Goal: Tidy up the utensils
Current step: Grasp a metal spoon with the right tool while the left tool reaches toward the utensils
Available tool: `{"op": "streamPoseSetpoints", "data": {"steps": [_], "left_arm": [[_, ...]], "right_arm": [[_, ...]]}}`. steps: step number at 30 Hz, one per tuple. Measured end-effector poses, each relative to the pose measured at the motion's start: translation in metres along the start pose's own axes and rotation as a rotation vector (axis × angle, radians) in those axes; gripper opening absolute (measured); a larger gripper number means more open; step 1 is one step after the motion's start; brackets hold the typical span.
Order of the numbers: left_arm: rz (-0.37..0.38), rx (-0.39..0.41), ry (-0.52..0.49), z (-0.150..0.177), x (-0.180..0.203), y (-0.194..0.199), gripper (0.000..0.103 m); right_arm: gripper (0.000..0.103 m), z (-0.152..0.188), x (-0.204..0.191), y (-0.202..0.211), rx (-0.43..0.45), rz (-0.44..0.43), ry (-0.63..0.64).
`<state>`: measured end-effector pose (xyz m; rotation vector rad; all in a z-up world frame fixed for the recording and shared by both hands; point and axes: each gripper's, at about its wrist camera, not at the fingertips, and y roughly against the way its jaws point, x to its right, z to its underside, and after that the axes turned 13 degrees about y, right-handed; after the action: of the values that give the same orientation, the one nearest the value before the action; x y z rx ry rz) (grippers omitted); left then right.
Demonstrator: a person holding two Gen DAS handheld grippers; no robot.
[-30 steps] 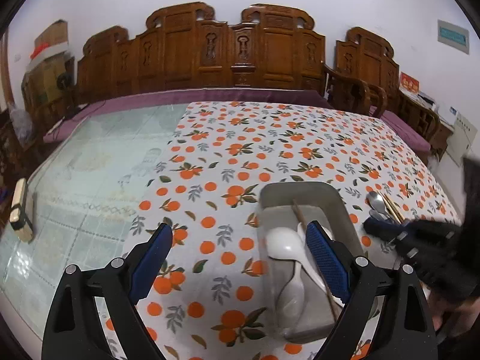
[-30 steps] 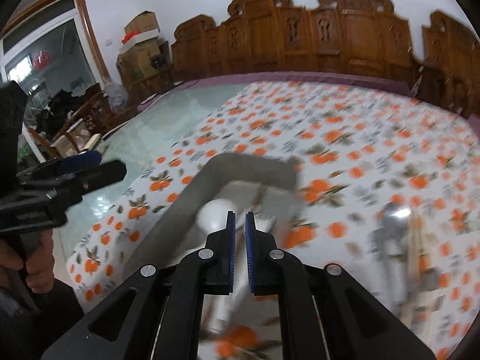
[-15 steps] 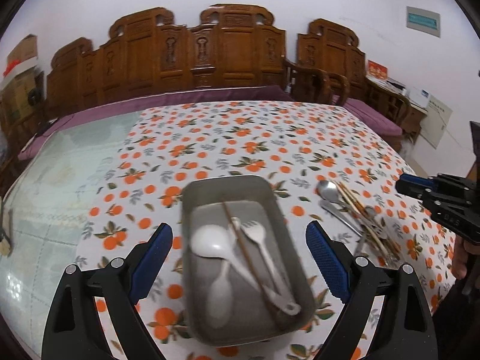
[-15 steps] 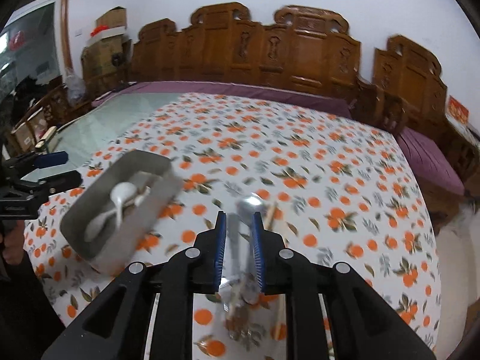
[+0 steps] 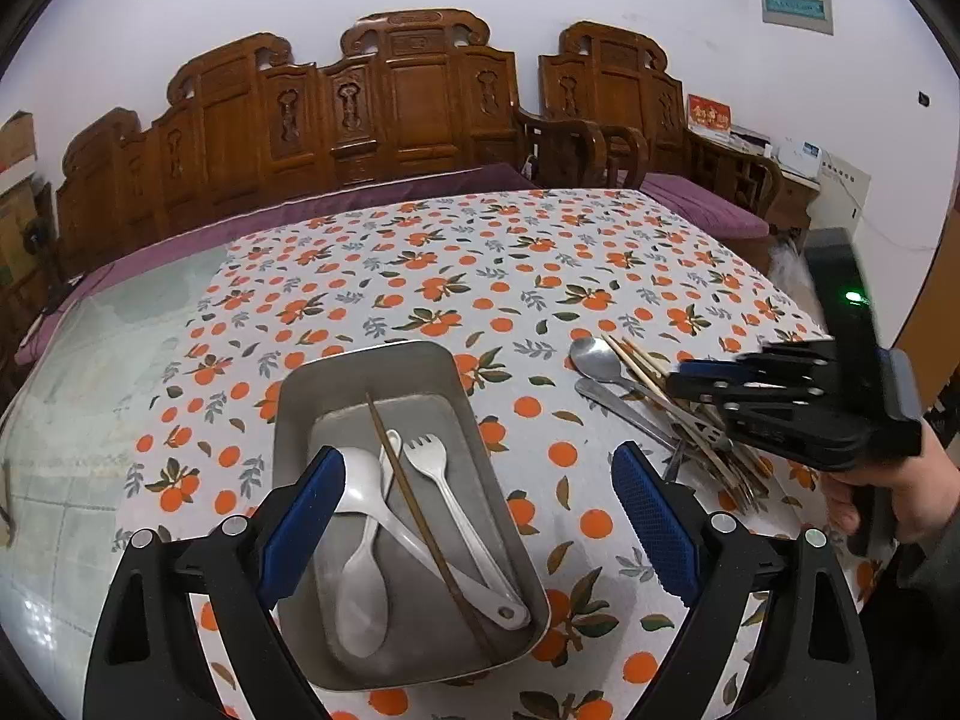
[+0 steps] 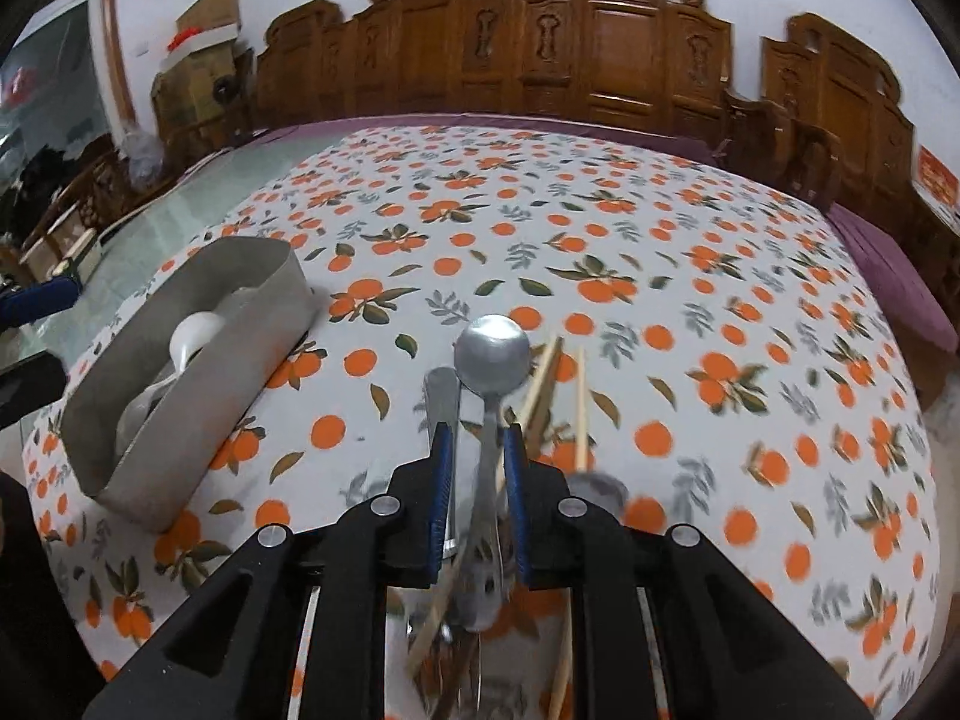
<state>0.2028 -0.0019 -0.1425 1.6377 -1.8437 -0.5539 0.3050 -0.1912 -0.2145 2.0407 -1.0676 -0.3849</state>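
Observation:
A steel tray (image 5: pixel 372 354) on the orange-print cloth holds a white spoon (image 5: pixel 360 576), a white fork (image 5: pixel 444 480) and one brown chopstick (image 5: pixel 414 498). My left gripper (image 5: pixel 477 459) hangs open and wide over the tray's near half, empty. Right of the tray (image 6: pixel 198 384) lies a loose pile: a metal spoon (image 6: pixel 492 354), another metal handle and wooden chopsticks (image 6: pixel 543 384). My right gripper (image 6: pixel 477 450) sits low over this pile, jaws slightly apart with the spoon's handle between them, pads not pressing. It also shows as the right gripper (image 5: pixel 678 378) above the pile.
Carved wooden chairs (image 5: pixel 414 108) line the far side of the table. The bare glass tabletop (image 5: pixel 90 360) lies left of the cloth. A person's hand (image 5: pixel 882 492) holds the right gripper at the table's right edge.
The right gripper has moved from over the tray to low over the loose pile, and its jaws have parted slightly. The left gripper has shifted sideways, staying wide open over the tray.

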Motion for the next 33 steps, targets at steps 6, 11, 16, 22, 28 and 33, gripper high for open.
{"op": "streamPoseSetpoints", "data": {"steps": [6, 11, 16, 22, 28, 33], "left_arm": [[0.011, -0.015, -0.005, 0.001, 0.006, -0.005, 0.087], [0.021, -0.019, -0.017, 0.003, 0.012, -0.006, 0.087], [0.021, -0.021, -0.025, 0.004, 0.015, -0.007, 0.087], [0.021, -0.013, -0.028, 0.005, 0.017, -0.006, 0.087], [0.02, 0.001, -0.041, 0.005, 0.024, -0.002, 0.087], [0.023, 0.002, -0.054, 0.006, 0.039, 0.002, 0.087]], "right_arm": [[0.019, -0.008, 0.0, -0.023, -0.048, -0.014, 0.049], [0.019, -0.011, 0.004, -0.039, -0.106, -0.022, 0.063], [0.016, -0.013, 0.007, -0.048, -0.133, -0.02, 0.063], [0.007, -0.014, 0.012, -0.04, -0.102, -0.011, 0.037], [0.007, -0.01, 0.031, 0.004, 0.007, 0.01, -0.048], [0.007, 0.006, 0.053, 0.021, 0.015, 0.04, -0.095]]}}
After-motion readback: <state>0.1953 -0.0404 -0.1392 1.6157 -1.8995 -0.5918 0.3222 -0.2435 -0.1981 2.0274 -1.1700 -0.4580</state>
